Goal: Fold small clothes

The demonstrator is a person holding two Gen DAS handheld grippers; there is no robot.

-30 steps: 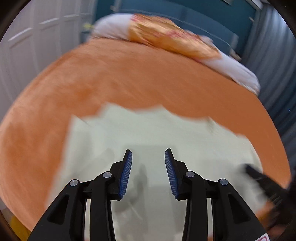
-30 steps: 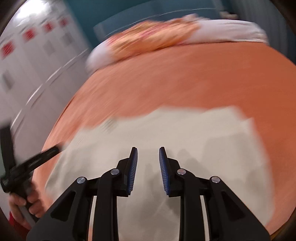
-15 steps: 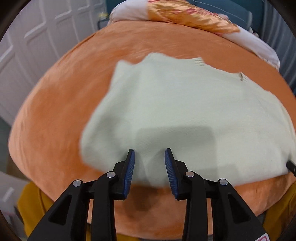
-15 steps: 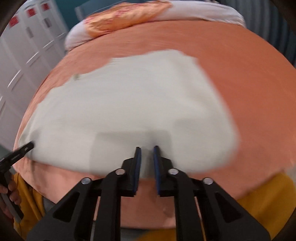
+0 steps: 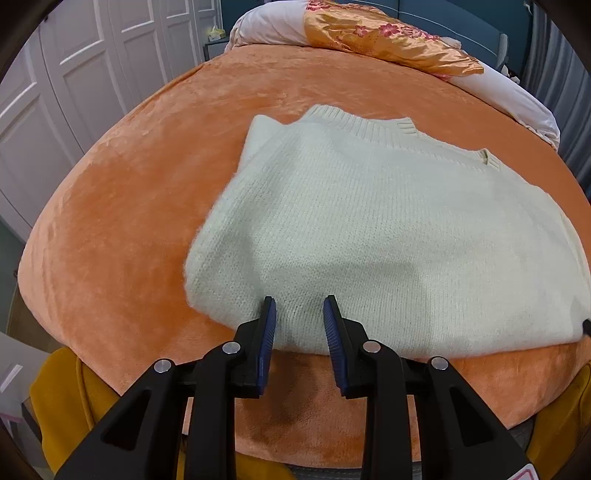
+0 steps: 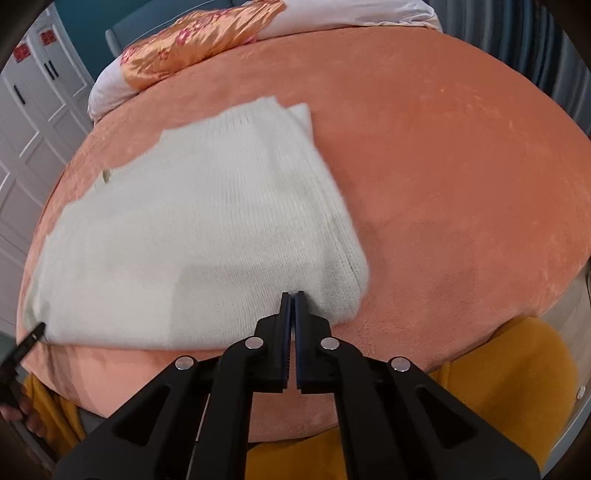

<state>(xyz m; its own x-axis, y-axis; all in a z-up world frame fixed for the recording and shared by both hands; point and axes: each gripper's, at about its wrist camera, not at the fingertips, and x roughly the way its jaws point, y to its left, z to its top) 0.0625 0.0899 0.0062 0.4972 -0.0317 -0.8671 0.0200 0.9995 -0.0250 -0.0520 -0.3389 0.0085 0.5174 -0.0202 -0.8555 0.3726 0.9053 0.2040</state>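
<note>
A cream knitted sweater [image 5: 388, 229] lies folded on the orange bed cover [image 5: 122, 221], its ribbed collar at the far side. It also shows in the right wrist view [image 6: 192, 236]. My left gripper [image 5: 299, 308] is open, its fingertips at the sweater's near edge, holding nothing. My right gripper [image 6: 293, 295] is shut and empty, its tips just at the sweater's near right corner. The left gripper's tip shows at the left edge of the right wrist view [image 6: 33, 332].
The bed's near edge drops to a yellow cloth [image 5: 66, 391] below. A white pillow with an orange floral cover [image 5: 388, 33] lies at the head. White wardrobe doors [image 5: 55, 92] stand to the left, a grey curtain [image 6: 535, 48] to the right.
Both grippers have pulled back from over the sweater to the bed's near edge. The right gripper has closed; the left stays open. The sweater lies still.
</note>
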